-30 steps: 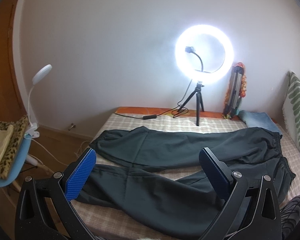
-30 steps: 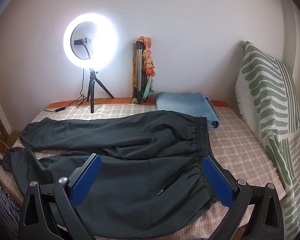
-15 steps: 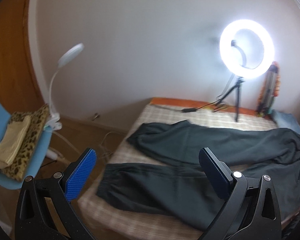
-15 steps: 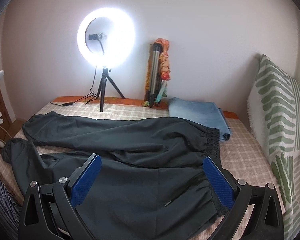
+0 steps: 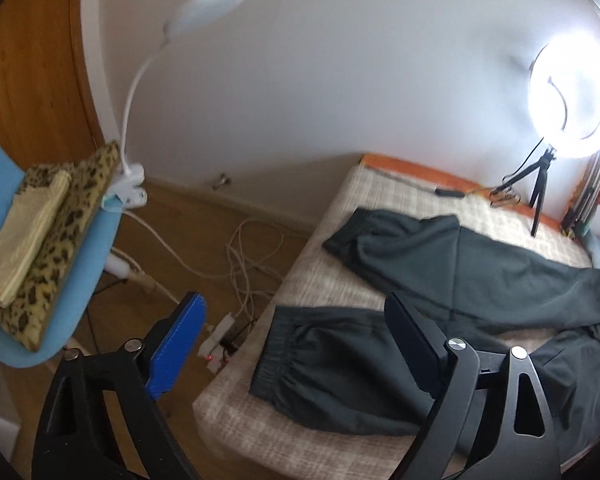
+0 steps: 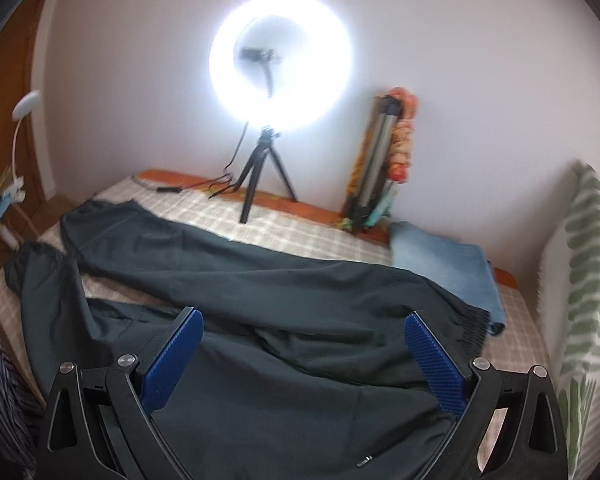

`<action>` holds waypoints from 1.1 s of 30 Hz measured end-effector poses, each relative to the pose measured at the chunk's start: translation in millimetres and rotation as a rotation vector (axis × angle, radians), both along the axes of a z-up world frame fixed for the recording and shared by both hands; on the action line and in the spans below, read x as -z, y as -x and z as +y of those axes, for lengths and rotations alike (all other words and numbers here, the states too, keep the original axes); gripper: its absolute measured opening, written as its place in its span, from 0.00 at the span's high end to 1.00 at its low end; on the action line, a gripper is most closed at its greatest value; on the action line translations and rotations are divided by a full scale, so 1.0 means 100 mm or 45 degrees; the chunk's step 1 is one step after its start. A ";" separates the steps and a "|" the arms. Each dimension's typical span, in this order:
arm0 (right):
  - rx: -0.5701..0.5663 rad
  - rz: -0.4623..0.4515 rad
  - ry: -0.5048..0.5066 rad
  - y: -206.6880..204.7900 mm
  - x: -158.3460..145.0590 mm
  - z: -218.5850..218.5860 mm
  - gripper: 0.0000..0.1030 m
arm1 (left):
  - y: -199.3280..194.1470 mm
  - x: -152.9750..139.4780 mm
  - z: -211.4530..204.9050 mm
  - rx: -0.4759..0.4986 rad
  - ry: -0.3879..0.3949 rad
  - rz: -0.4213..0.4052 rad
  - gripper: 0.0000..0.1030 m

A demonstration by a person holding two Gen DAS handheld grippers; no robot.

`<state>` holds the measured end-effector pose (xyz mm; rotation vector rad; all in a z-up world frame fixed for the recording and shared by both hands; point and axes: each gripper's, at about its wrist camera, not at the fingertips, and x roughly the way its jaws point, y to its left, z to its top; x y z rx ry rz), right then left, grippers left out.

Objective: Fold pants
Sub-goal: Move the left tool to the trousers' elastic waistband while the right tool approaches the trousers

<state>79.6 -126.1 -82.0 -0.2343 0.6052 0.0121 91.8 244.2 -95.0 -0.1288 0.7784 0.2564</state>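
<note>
Dark pants [image 6: 300, 288] lie spread flat on the checked bed cover [image 6: 300, 236], legs apart, elastic waistband [image 6: 472, 328] to the right. My left gripper [image 5: 292, 312] hovers over the bed's left end above the near leg's cuff [image 5: 284, 360]. The far leg's cuff [image 5: 348, 236] lies further back. Its jaws are closing, and the pads press on nothing. My right gripper [image 6: 302, 320] stands open above the seat of the pants near the waistband, gripping nothing.
A lit ring light [image 6: 280, 64] on a small tripod stands at the bed's back edge. Folded blue jeans [image 6: 448, 264] and a green-patterned pillow [image 6: 588, 300] lie right. Left of the bed are a blue chair [image 5: 80, 280], a clip lamp [image 5: 204, 12] and a power strip [image 5: 220, 336] with cables.
The left gripper has swung left and down toward the cuff end of the bed, and its jaws have narrowed a little. The right gripper has shifted and rolled, still open over the pants.
</note>
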 end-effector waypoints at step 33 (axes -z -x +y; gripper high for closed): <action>-0.585 0.659 0.311 0.79 1.35 0.69 0.15 | -0.06 1.25 0.24 0.026 0.146 0.316 0.59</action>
